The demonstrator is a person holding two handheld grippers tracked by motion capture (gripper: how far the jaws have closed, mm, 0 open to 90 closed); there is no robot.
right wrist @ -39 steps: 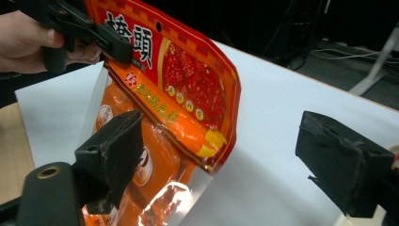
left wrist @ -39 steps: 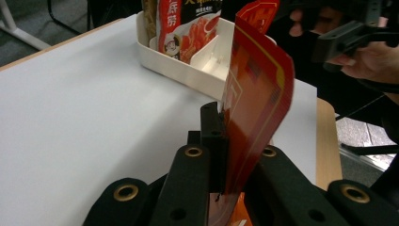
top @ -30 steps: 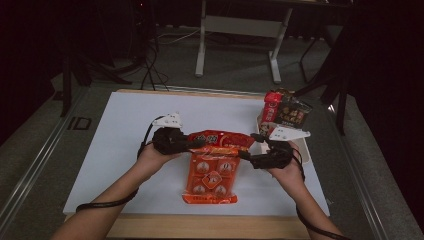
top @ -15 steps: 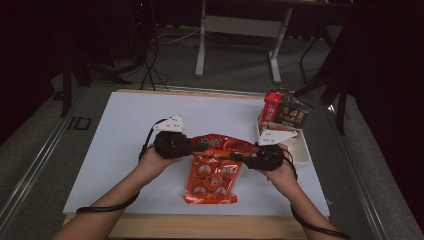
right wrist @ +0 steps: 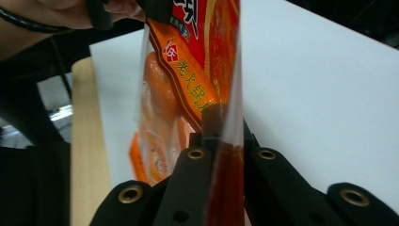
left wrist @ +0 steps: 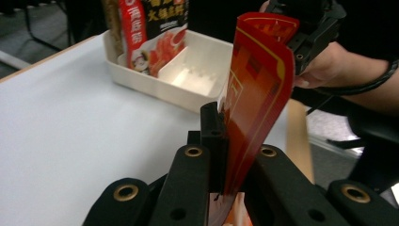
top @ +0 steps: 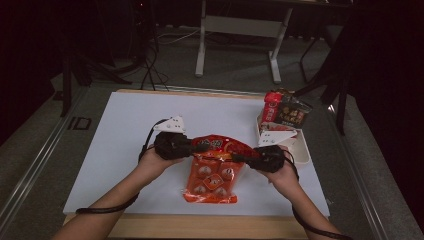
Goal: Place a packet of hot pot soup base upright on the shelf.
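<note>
Red snack bag [top: 214, 165] pinched at its top edge by left gripper [top: 192, 146], right gripper [top: 239, 158] just closed on what looks like the opposite corner, white tray [top: 300, 150] nearby

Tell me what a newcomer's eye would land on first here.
First, the red snack bag near the front middle of the white table, pinched at its top edge from both sides: the left tool and the right tool are each shut on it, the right one having just closed. Next, the white tray at the table's right edge, with dark and red packets standing at its far end.
</note>
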